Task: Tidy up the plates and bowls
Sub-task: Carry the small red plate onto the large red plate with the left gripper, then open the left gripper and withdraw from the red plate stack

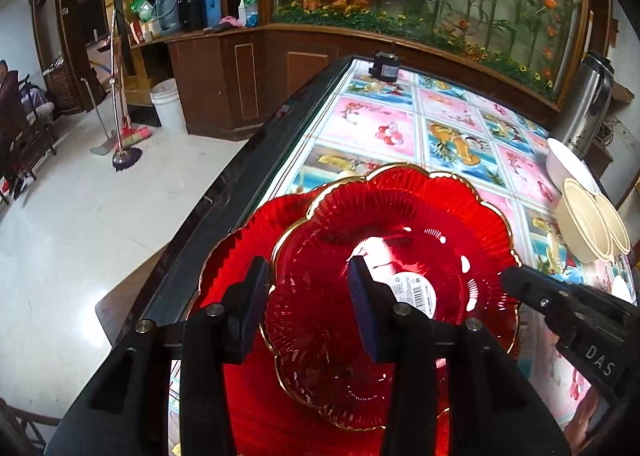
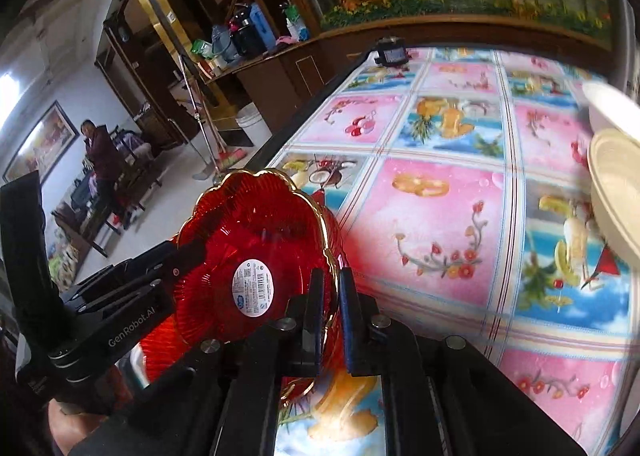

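Red glass plates with gold scalloped rims lie stacked at the near left of the table. In the left wrist view a small red plate [image 1: 328, 356] lies on a large red plate [image 1: 240, 264], and a labelled red plate [image 1: 412, 224] is held tilted above them. My left gripper [image 1: 312, 296] is open, its fingers astride the small plate's rim. My right gripper [image 2: 330, 320] is shut on the rim of the labelled red plate [image 2: 256, 252]; it also shows at the right of the left wrist view [image 1: 516, 280].
Cream bowls [image 1: 584, 224] and a white bowl [image 1: 564, 164] stand at the table's right edge, seen also in the right wrist view [image 2: 616, 184]. A steel thermos [image 1: 588, 104] stands behind them. A black device [image 1: 386, 66] sits at the far end. The table's dark edge [image 1: 224, 192] runs along the left.
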### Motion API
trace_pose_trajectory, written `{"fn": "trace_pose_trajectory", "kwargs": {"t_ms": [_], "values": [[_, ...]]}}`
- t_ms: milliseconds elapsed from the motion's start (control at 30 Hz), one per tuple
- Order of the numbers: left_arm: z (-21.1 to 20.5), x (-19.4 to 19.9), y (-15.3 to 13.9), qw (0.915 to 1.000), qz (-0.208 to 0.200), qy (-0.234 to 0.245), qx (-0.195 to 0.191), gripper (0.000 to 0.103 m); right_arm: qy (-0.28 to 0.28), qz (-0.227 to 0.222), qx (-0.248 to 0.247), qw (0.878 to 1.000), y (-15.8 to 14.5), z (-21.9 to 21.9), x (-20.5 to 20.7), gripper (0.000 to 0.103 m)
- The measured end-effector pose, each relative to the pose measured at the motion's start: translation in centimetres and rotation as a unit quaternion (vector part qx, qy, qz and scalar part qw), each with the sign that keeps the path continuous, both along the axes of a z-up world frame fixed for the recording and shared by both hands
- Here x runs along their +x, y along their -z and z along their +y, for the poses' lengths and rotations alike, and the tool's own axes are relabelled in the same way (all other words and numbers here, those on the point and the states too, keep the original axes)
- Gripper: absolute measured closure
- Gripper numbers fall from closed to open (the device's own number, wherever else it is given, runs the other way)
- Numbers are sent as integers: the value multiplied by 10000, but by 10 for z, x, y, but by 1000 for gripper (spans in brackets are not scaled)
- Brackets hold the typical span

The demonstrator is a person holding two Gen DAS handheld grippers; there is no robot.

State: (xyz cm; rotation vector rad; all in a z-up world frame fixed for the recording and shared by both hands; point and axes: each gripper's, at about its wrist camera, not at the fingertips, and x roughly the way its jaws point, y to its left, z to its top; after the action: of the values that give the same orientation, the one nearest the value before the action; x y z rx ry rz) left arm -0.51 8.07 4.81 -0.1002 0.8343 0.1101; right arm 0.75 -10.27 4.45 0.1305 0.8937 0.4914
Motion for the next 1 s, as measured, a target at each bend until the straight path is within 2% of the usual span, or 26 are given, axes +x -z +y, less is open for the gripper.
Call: {"fn": "trace_pose_trajectory", "kwargs": {"t_ms": [367, 467, 567, 700, 933, 1000], "values": [[9, 2, 15, 9998, 142, -96, -44, 64, -190, -184, -582, 9980, 8, 23, -2, 92], [7, 3, 17, 9994, 179, 79, -300, 64, -318, -350, -766, 9959, 9, 30, -6, 89], [-2, 2, 17, 9997, 138, 169, -134, 64, -476, -438, -852, 9943, 12, 37, -11, 87], [-6, 0, 16, 9995, 136, 231, -155, 64, -578, -394, -900, 9935, 15, 40, -16, 88], [-2, 1, 15, 9995, 159, 207, -203, 64, -661, -272, -643, 9954, 10, 33, -19, 77], [-2, 1, 15, 9994, 159, 202, -234, 64, -660, -297, -609, 9955, 8, 30, -19, 66]]}}
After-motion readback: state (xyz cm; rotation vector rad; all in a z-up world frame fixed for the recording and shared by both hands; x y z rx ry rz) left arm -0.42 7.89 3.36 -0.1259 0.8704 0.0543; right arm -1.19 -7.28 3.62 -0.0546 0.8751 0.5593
